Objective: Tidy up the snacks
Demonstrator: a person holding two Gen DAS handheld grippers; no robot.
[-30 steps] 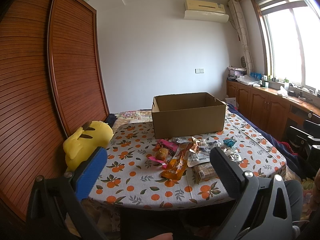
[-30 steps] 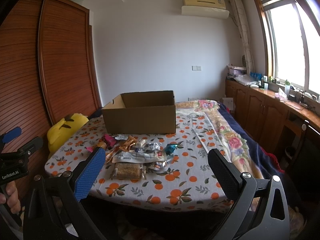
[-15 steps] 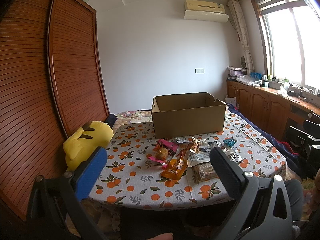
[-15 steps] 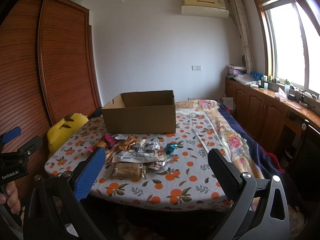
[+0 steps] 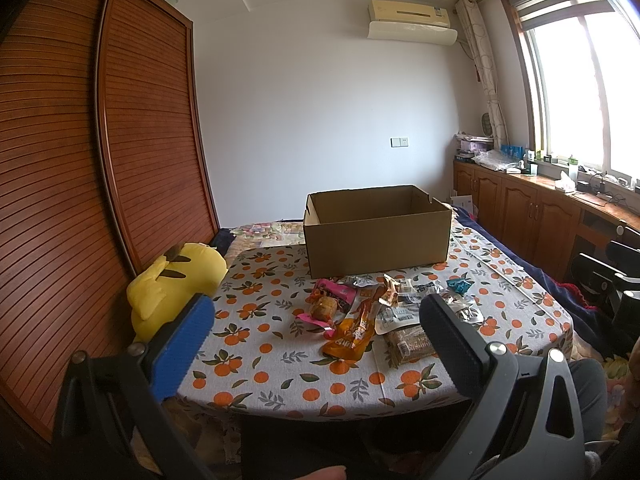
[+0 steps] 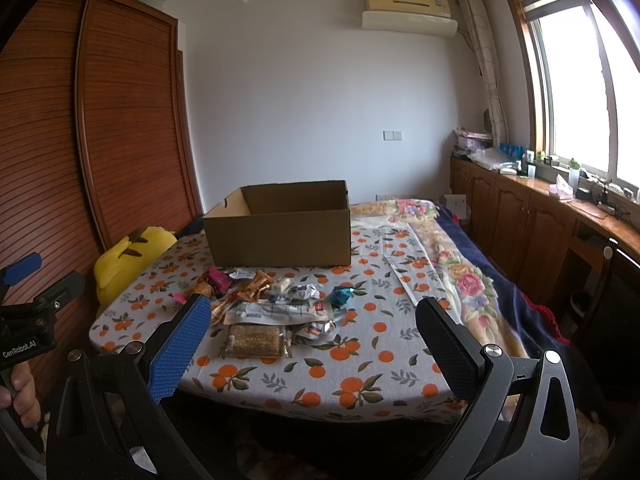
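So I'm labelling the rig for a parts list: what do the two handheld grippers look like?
Both look alike. The right gripper has a black frame with silver screws, one blue textured pad and one black ribbed pad. The left gripper shows the same blue and black pads. Seen from the right wrist, its black body reads "GenRobot.AI" in white.

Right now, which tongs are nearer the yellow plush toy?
Left. The left tongs hang just right of the yellow plush toy; the right tongs sit farther right.

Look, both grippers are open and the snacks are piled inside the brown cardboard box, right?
Not quite. The snack packets lie on the orange-patterned tablecloth in front of the brown cardboard box, as the left wrist view shows. The left gripper and right gripper are open.
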